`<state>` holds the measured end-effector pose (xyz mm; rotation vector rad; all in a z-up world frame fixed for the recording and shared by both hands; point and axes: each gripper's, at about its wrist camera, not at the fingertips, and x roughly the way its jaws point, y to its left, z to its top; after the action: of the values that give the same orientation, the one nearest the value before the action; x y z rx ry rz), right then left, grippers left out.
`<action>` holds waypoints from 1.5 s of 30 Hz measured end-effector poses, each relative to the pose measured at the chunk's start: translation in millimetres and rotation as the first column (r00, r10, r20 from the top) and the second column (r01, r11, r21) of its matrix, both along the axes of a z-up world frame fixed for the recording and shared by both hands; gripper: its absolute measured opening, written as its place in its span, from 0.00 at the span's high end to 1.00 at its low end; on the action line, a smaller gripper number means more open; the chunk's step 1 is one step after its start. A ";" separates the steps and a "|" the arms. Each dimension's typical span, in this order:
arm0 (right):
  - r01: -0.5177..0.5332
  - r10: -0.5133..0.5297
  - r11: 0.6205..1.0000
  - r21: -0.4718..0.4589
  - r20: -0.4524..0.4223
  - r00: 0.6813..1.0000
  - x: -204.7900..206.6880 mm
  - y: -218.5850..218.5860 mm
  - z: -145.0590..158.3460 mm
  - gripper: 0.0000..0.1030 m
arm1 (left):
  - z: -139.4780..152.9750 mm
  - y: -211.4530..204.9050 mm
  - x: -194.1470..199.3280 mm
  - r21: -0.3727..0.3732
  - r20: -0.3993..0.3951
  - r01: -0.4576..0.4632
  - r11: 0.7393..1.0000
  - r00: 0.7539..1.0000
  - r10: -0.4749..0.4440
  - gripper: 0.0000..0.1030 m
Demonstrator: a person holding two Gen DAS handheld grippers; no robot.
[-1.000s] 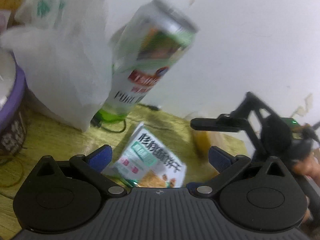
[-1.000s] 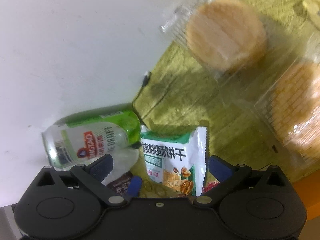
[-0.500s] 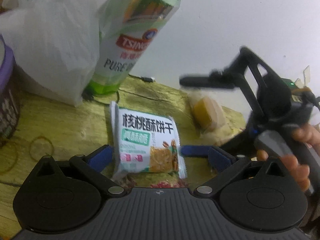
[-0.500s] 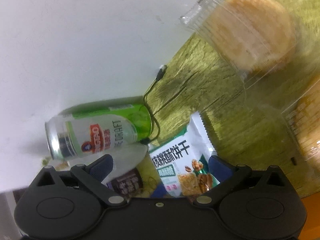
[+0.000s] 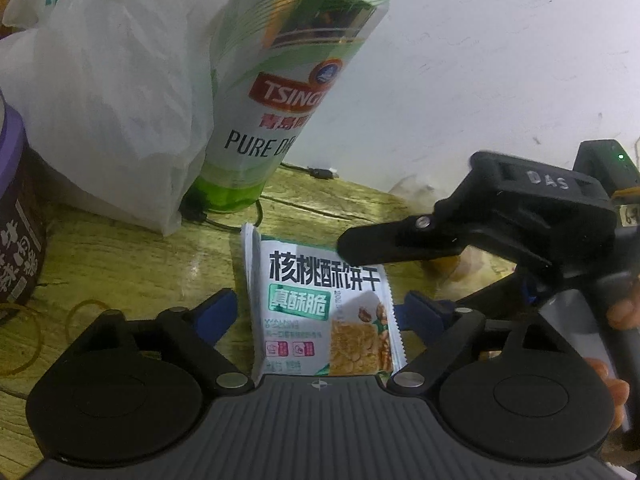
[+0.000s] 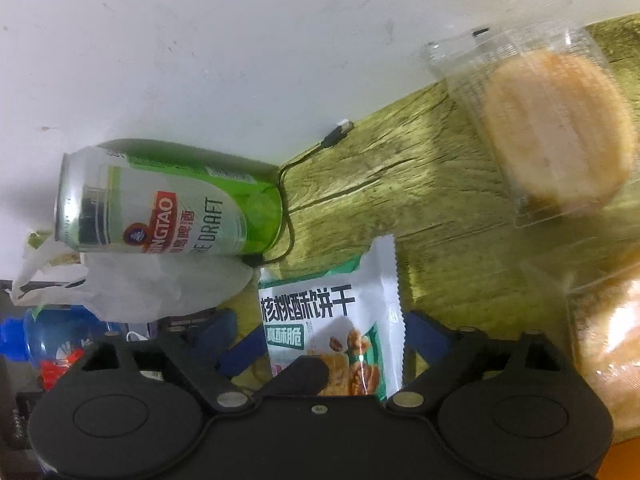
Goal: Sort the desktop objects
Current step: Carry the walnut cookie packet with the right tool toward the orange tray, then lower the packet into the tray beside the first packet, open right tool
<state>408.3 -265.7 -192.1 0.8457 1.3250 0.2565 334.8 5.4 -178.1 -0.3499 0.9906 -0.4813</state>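
Observation:
A white and green walnut-cookie packet (image 5: pixel 324 312) lies flat on the wooden desktop (image 5: pixel 120 264). It sits between the blue fingertips of my left gripper (image 5: pixel 320 308), whose jaws are closing; a thin gap shows at the left pad. In the right wrist view the same packet (image 6: pixel 332 320) lies between the tips of my right gripper (image 6: pixel 320 328), also closing and not pressing. One black finger (image 5: pixel 384 244) of the right gripper reaches over the packet's top right corner. A hand (image 5: pixel 624 312) holds that gripper.
A green beer can (image 5: pixel 280 100) stands by the white wall beside a white plastic bag (image 5: pixel 108 100) and a purple-rimmed tub (image 5: pixel 16 240). A black cable (image 6: pixel 312 152) runs past the can. Round pastries in clear boxes (image 6: pixel 556 132) lie to the right. Rubber bands (image 5: pixel 86 316) lie loose.
Both pairs of jaws have narrowed around the cookie packet. The right gripper has rolled and come in over the packet, which now lies squarer between the left fingertips.

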 end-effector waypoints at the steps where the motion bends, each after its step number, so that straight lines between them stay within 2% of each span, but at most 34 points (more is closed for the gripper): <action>1: -0.003 0.003 1.000 -0.001 -0.005 1.000 0.0 0.0 -0.7 0.20 | -0.8 0.0 0.1 0.001 -0.002 -0.002 1.000 1.000 0.002 0.19; 5: 0.006 -0.006 1.000 -0.001 -0.014 1.000 -1.2 -3.1 -2.7 0.31 | -1.6 1.9 -1.9 0.005 -0.007 -0.008 1.000 1.000 0.009 0.29; 12: -0.002 0.002 1.000 -0.006 -0.013 1.000 -3.0 -8.5 -1.2 0.41 | -0.4 1.7 -4.4 0.011 -0.007 -0.017 1.000 1.000 0.017 0.32; 32: -0.020 0.020 1.000 0.005 0.043 0.999 -1.2 5.3 18.8 0.41 | 27.7 -1.1 -18.2 0.015 0.051 -0.026 1.000 0.998 0.025 0.32; 45: -0.040 0.037 0.999 0.030 0.086 0.996 -28.9 0.4 50.2 0.41 | 54.4 -4.1 -49.0 0.026 0.090 -0.036 0.999 0.995 0.033 0.32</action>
<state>379.4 -265.3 -141.9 0.8276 1.2609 0.3407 285.8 1.3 -123.6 -0.3176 0.9021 -0.4481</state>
